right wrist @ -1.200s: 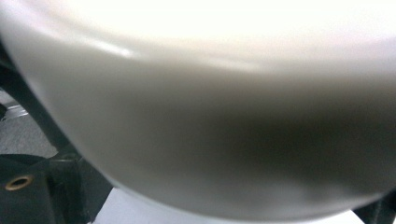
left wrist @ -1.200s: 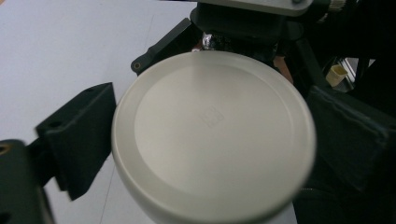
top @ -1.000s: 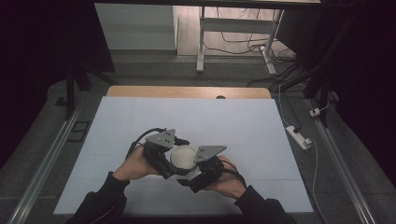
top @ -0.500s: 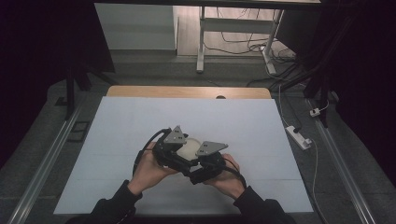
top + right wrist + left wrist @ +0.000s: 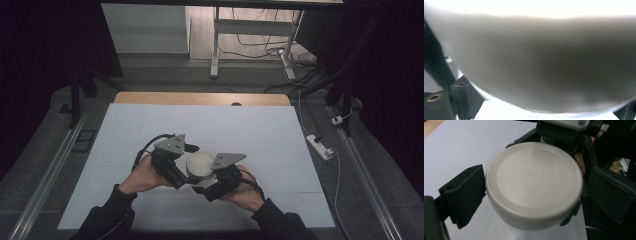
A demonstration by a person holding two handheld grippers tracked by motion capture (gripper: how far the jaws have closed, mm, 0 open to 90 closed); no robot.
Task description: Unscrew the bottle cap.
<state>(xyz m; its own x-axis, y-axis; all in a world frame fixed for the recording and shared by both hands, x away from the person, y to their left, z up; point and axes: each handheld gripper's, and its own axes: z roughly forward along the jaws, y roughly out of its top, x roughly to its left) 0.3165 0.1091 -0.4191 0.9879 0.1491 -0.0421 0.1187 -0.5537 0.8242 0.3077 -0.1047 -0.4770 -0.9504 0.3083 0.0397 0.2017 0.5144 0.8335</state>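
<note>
A white round jar (image 5: 200,162) with a flat lid (image 5: 534,182) sits between both grippers at the near middle of the white table cover (image 5: 260,130). My left gripper (image 5: 186,170) reaches in from the left. In the left gripper view its jaws stand either side of the lid, one touching the rim and a slim gap at the other. My right gripper (image 5: 210,182) comes from the right and lower down. In the right gripper view the jar's pale wall (image 5: 536,62) is blurred and very close, with my right gripper (image 5: 544,105) clamped on it.
A wooden table edge (image 5: 200,98) shows beyond the white cover. A power strip (image 5: 318,146) and cables lie on the floor at the right. Metal rails (image 5: 45,175) run along both sides, and a table frame (image 5: 216,45) stands at the back.
The left hand swung over the jar half a second ago, then drew back to the left, so the lid's top shows again. The right hand and jar stayed nearly still.
</note>
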